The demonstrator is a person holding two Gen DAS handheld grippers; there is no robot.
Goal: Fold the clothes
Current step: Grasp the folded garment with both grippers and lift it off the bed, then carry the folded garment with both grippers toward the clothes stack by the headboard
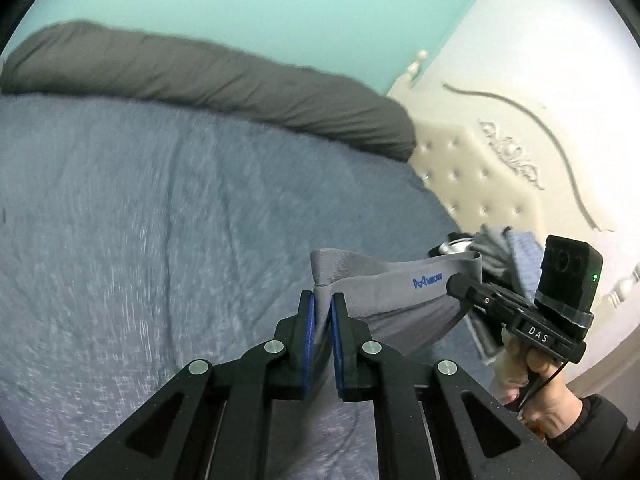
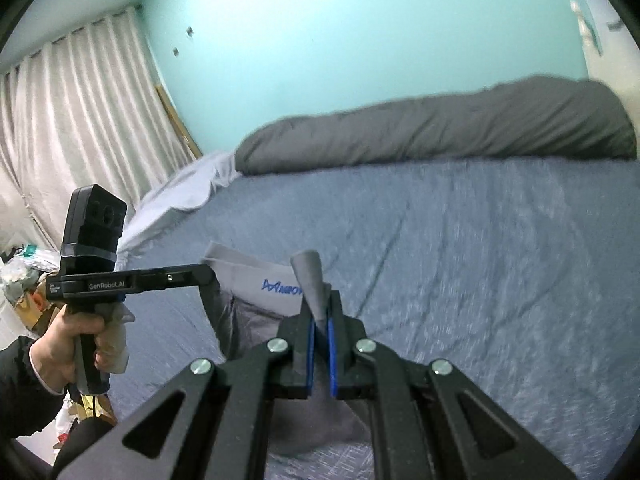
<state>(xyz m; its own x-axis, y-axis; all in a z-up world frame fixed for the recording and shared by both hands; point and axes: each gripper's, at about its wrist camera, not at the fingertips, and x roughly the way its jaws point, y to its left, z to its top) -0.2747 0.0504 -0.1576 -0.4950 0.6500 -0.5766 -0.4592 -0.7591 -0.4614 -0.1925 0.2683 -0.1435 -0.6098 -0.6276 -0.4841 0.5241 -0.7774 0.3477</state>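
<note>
Grey underwear hangs stretched between the two tools above the blue bed. Left tool is clenched on one end of its waistband, and right tool is clenched on the other end, with the fabric drooping beneath both.

We read "DAS" on the right gripper. "GenRobot.AI" stands on the left gripper. The grey waistband bears a blue logo we cannot read.

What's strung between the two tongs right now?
The grey stretchy garment's waistband with blue lettering spans from the left tongs to the right tongs, lifted above the blue-grey bedspread; both wrist views show it.
</note>
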